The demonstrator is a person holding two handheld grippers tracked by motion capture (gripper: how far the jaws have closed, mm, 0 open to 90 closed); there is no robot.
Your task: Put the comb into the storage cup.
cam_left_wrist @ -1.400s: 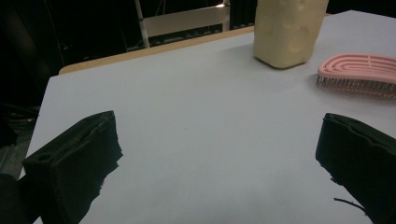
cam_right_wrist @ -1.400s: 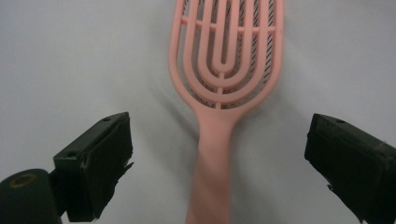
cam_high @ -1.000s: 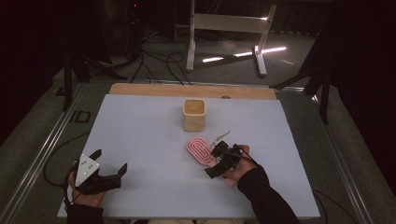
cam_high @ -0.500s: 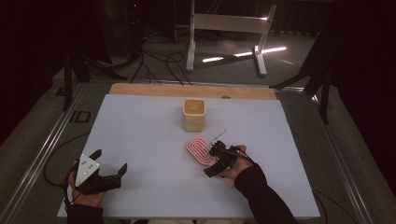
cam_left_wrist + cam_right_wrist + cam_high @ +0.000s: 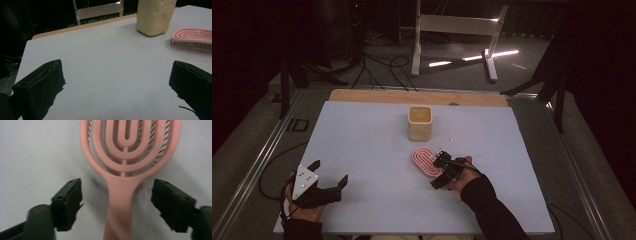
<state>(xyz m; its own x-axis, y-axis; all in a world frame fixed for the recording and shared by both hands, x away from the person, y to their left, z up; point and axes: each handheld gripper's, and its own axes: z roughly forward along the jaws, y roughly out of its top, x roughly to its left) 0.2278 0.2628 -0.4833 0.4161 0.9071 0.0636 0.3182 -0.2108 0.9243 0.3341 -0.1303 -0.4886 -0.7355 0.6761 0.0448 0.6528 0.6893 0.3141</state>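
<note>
Near the middle of the white table [image 5: 362,135], toward its far edge: a cream square cup [image 5: 419,122], upright, standing clear of everything else. Just in front of it and slightly to the right, flat on the tabletop with bristles down: a pink vented hairbrush [image 5: 426,161], handle turned toward the person. Beyond the table's far side: a wooden strip [image 5: 362,95], cables on the dark floor, a white frame stand [image 5: 452,25]. Nothing between cup and brush, nothing lying across the brush handle.

At the brush handle: right gripper [image 5: 116,202], jaws set either side of the handle with a visible gap on both sides, just been closing, pads not yet touching the pink plastic. At the near left corner of the table, well apart from the brush: left gripper [image 5: 117,85], jaws spread wide, holding nothing, bare tabletop between them.
</note>
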